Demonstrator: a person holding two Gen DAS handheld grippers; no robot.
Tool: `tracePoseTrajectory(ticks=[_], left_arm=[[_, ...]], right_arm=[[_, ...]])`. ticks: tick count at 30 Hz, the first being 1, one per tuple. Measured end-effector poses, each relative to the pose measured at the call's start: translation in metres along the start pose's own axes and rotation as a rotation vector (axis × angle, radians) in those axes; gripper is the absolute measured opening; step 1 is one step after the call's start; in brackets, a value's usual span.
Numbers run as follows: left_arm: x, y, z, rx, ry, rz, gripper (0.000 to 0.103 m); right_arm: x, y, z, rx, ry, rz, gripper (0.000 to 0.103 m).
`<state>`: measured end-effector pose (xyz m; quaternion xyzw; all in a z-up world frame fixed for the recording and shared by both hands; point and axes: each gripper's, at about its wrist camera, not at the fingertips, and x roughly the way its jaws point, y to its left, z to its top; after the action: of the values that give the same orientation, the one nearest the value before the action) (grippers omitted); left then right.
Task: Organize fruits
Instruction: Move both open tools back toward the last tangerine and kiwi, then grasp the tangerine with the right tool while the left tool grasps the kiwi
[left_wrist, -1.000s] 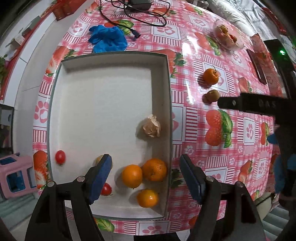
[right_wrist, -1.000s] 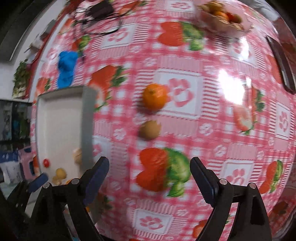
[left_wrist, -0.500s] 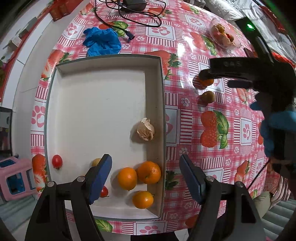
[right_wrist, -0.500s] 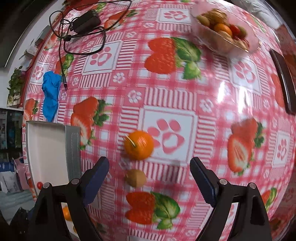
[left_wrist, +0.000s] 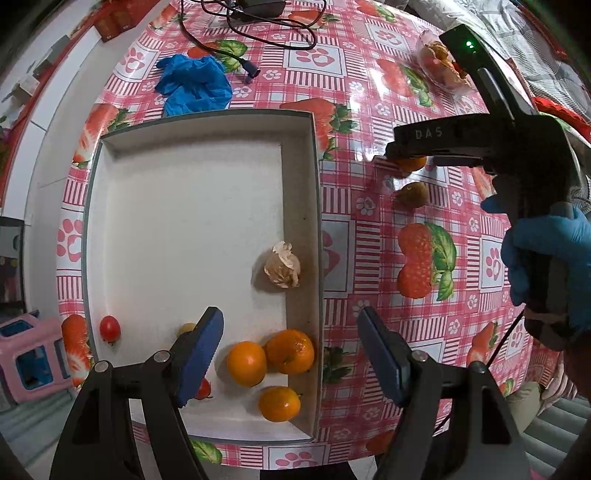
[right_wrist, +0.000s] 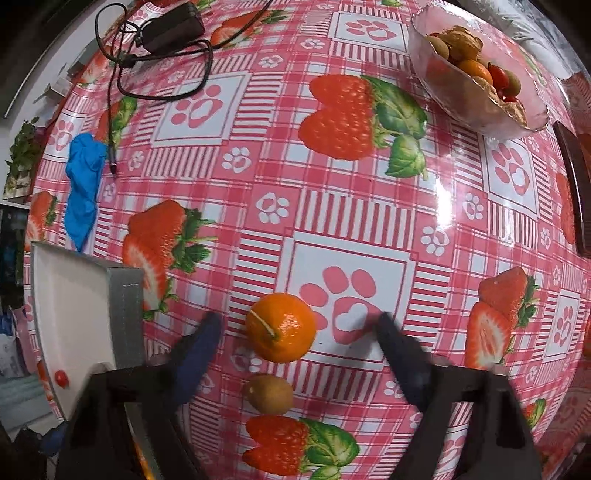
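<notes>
Our left gripper (left_wrist: 290, 356) hangs released over the tray (left_wrist: 110, 229) corner holding three oranges (left_wrist: 290, 351). Our right gripper (right_wrist: 297, 328) is closing around a loose orange (right_wrist: 280, 327) on the tablecloth (right_wrist: 332, 206), pads not touching. Farther off stands the fruit bowl (right_wrist: 476, 99).

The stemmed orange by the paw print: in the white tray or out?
Out. The stemmed orange sits on the tablecloth, right of the white tray, between the closing right claw pads, which don't touch it yet.
</notes>
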<state>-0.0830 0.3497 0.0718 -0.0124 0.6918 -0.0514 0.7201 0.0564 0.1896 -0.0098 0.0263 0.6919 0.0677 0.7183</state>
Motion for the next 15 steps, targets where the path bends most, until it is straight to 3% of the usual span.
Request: tracePoseTrajectory(ticks=[4,6,15], left_arm=[[-0.001,-0.006,0.004,0.015,-0.001,0.002,0.079],[-0.001,-0.011,0.005,0.023,-0.003,0.003,0.079],[-0.002,-0.056,0.026,0.093,-0.025,-0.019,0.079]], right_arm=[[-0.001,-0.003,-0.001,-0.013,-0.024,0.002,0.052],[-0.003,-0.007,-0.001,-0.007,-0.031,0.020,0.038],[-0.024,-0.052,-0.031,0.044,-0.034,0.060,0.038]])
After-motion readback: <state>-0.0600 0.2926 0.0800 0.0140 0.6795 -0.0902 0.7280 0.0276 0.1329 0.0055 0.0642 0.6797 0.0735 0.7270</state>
